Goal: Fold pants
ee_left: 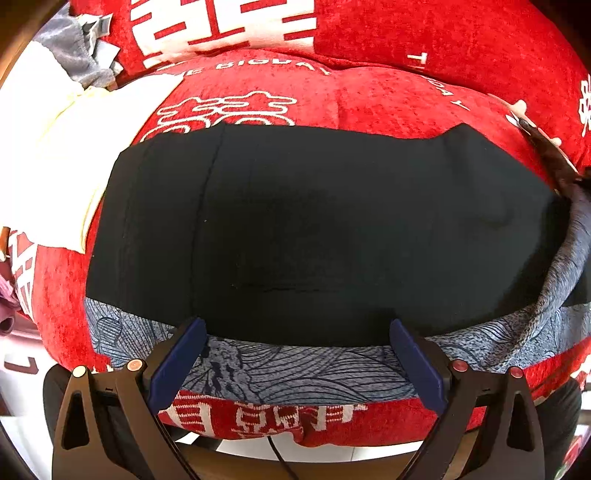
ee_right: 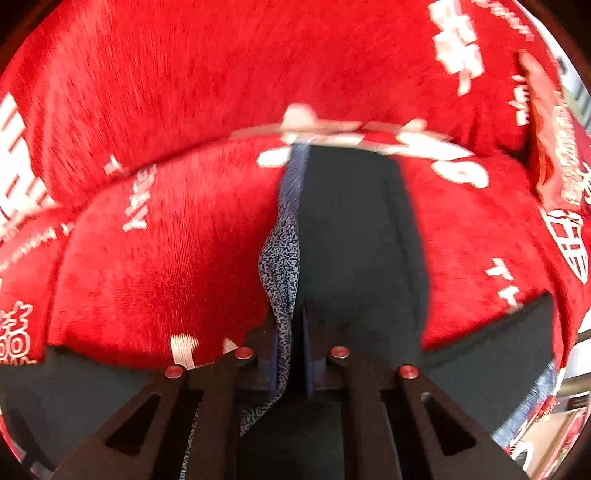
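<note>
The pants (ee_left: 314, 236) are black with a blue-grey patterned part along the near edge. They lie flat on a red sofa seat (ee_left: 258, 96) in the left wrist view. My left gripper (ee_left: 295, 343) is open, its blue fingers (ee_left: 181, 358) hovering over the patterned near edge. In the right wrist view the pants (ee_right: 354, 236) are lifted in a narrow strip. My right gripper (ee_right: 291, 354) is shut on the pants' edge, black and patterned cloth between its fingers. That view is motion-blurred.
The red sofa with white lettering has a back cushion (ee_left: 406, 33) behind the seat. A white cloth (ee_left: 55, 155) and a grey garment (ee_left: 77, 48) lie at the left. Floor and a cable (ee_left: 280, 458) show below the seat's front edge.
</note>
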Demonstrator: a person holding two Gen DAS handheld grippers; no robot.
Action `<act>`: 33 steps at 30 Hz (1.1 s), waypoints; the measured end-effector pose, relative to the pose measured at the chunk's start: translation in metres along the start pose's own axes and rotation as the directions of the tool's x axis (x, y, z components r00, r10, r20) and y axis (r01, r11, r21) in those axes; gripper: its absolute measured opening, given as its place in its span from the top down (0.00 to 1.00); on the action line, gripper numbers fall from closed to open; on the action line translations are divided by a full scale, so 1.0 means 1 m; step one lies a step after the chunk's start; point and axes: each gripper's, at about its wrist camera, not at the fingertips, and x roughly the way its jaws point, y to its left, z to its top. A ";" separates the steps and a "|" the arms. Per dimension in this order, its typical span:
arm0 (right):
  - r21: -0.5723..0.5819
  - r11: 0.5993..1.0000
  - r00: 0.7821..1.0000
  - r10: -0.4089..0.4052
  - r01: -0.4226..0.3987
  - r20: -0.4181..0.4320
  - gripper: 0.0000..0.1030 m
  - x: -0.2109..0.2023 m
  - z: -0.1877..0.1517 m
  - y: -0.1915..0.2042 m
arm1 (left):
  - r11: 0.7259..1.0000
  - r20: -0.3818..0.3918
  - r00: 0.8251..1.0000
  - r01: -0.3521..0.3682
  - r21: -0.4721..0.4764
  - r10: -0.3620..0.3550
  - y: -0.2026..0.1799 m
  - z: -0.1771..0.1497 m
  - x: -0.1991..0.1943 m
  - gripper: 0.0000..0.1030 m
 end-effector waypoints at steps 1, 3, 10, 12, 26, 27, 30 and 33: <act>0.016 1.000 0.999 0.005 -0.006 0.036 0.89 -0.014 -0.008 -0.008 | 1.000 0.002 1.000 -0.001 0.005 0.001 -0.002 0.000 -0.001 0.03; 0.072 0.997 0.994 0.003 -0.011 0.105 0.89 -0.048 -0.031 -0.036 | 1.000 -0.002 1.000 0.004 0.007 -0.004 -0.005 0.000 -0.001 0.03; 0.218 0.976 0.991 -0.005 -0.023 0.131 0.89 -0.077 -0.111 -0.117 | 0.998 -0.001 0.999 0.046 0.040 -0.046 -0.027 0.004 -0.006 0.03; 0.240 0.971 0.994 -0.011 -0.015 0.110 0.89 -0.069 -0.132 -0.129 | 0.996 0.005 0.998 0.064 0.063 -0.065 -0.037 0.003 -0.008 0.03; 0.105 0.989 0.975 -0.124 0.106 0.184 0.28 -0.063 -0.143 -0.154 | 0.992 -0.032 0.997 0.074 0.099 -0.071 -0.061 -0.005 0.000 0.03; 0.023 0.990 0.967 -0.143 0.141 0.210 0.24 -0.065 -0.134 -0.143 | 0.992 -0.030 0.997 0.068 0.102 -0.065 -0.062 -0.005 0.000 0.01; -0.172 0.966 0.959 -0.148 0.192 0.240 0.23 -0.062 -0.113 -0.107 | 0.993 -0.029 0.998 0.056 0.100 -0.054 -0.066 -0.003 0.000 0.01; -0.296 0.926 0.953 -0.157 0.234 0.261 0.23 -0.056 -0.097 -0.073 | 0.993 -0.024 0.998 0.055 0.106 -0.052 -0.068 -0.003 -0.004 0.01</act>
